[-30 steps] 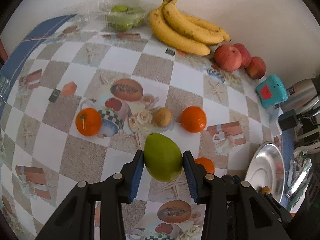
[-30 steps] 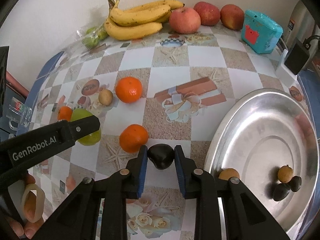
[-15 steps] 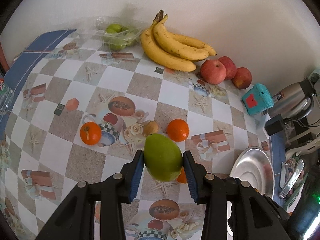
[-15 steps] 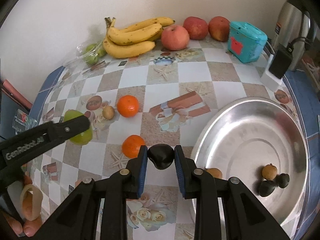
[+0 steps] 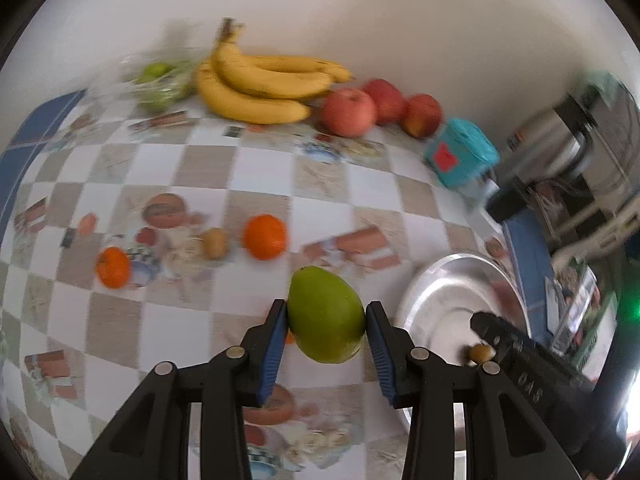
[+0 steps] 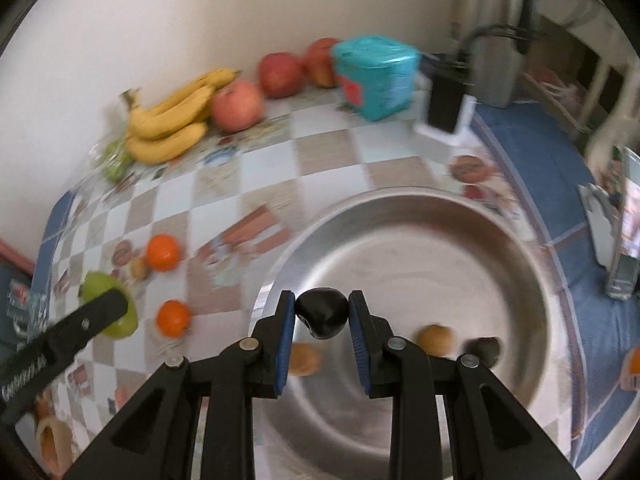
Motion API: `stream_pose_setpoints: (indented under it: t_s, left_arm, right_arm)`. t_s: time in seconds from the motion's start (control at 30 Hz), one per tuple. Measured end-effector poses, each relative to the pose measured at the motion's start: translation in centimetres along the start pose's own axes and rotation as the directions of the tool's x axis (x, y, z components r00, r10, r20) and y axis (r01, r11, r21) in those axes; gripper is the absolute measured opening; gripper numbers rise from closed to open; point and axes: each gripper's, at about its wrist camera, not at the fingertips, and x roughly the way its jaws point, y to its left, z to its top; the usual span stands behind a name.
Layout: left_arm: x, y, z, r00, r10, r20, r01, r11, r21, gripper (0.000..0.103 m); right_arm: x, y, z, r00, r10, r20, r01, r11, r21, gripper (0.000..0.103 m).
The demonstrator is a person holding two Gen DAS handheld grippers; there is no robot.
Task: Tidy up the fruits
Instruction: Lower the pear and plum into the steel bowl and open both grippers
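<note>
Left claw (image 5: 326, 322) clamps green oval mango (image 5: 325, 314) between blue pads, mango raised above checkered tabletop (image 5: 256, 172), round steel basin (image 5: 444, 300) at its 3 o'clock. Right claw (image 6: 322, 316) narrow, gripping small dark glossy fruit (image 6: 322, 312) over basin's near-left rim. Two brown fruits and one dark fruit lie in basin. Two oranges at 9 o'clock on tabletop.

1. I am clamping my left gripper (image 5: 326, 322) on a green mango (image 5: 325, 314), its blue pads (image 5: 276, 344) pressing both sides.
2. I am gripping a small dark fruit (image 6: 322, 312) in my right gripper (image 6: 322, 320), pads touching it on each side.
3. I am holding both grippers above the surface, side by side.
</note>
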Motion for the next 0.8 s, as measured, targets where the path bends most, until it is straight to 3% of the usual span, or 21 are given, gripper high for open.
stream_pose_setpoints:
  t_s: [0.17, 0.4, 0.8]
  left_arm:
    - [0.9, -3.9, -1.1, 0.999, -0.033, -0.025, 0.036, 0.995, 0.095, 0.042]
    - [2.2, -8.0, -2.9, 0.995, -0.059, -0.080, 0.073, 0.978, 0.197, 0.042]
    - [5.2, -11.3, -5.9, 0.986, -0.005, -0.165, 0.054, 0.954, 0.295, 0.042]
  right_arm:
    - [-0.3, -3.4, 0.3, 0.998, -0.070, 0.011, 0.069, 0.995, 0.072, 0.028]
    - [-0.2, -5.9, 0.2, 0.995, -0.105, 0.003, 0.103, 0.986, 0.130, 0.028]
    - [1.7, -8.0, -0.6, 0.989, -0.134, -0.058, 0.142, 0.973, 0.184, 0.029]
